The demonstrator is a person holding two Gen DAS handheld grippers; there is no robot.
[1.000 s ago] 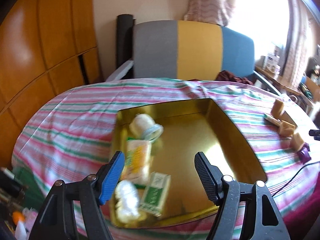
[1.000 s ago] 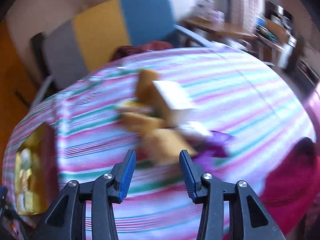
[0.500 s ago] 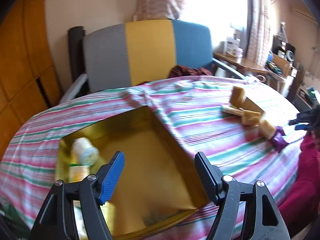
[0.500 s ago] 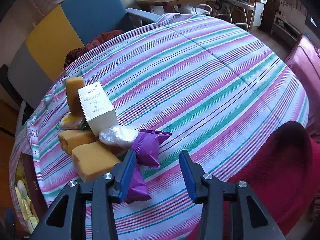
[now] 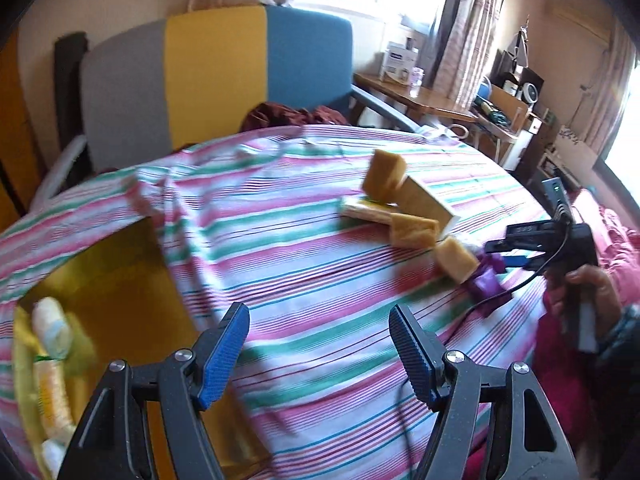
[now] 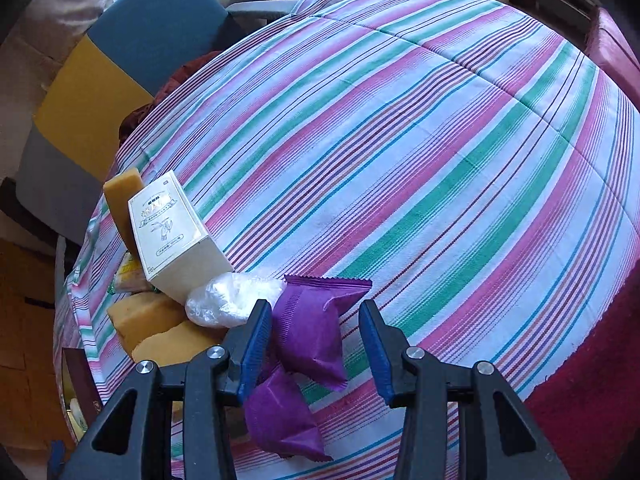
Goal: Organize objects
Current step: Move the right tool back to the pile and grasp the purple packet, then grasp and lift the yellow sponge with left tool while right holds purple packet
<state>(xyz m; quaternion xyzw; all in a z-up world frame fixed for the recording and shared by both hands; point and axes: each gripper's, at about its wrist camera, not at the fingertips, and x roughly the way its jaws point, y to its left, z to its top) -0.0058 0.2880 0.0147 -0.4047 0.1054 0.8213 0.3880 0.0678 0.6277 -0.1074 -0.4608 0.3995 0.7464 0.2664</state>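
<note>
- Between the right gripper's (image 6: pixel 316 344) blue pads lies the upper purple packet (image 6: pixel 314 328); the left pad is at the packet's edge, the right pad stands clear of it, so the jaws are narrowly parted and not clamped.
- A second purple packet (image 6: pixel 282 420) lies just below the first, partly under the left finger.
- Just left of the upper purple packet: a clear plastic-wrapped bundle (image 6: pixel 230 300), touching it.
- Further left of the packet: a cream box (image 6: pixel 172 228) tilted over yellow sponges (image 6: pixel 148 316); one sponge stands upright behind the box.
- All rest on the striped tablecloth (image 6: pixel 420 140).
- Left gripper (image 5: pixel 318 348): jaws wide, nothing between them, over the tablecloth.
- Far left of the purple packet, in the left wrist view: a gold tin (image 5: pixel 116 280) with blurred wrapped items along its left wall.
- Beyond the table: a grey, yellow and blue chair (image 5: pixel 216 76).
</note>
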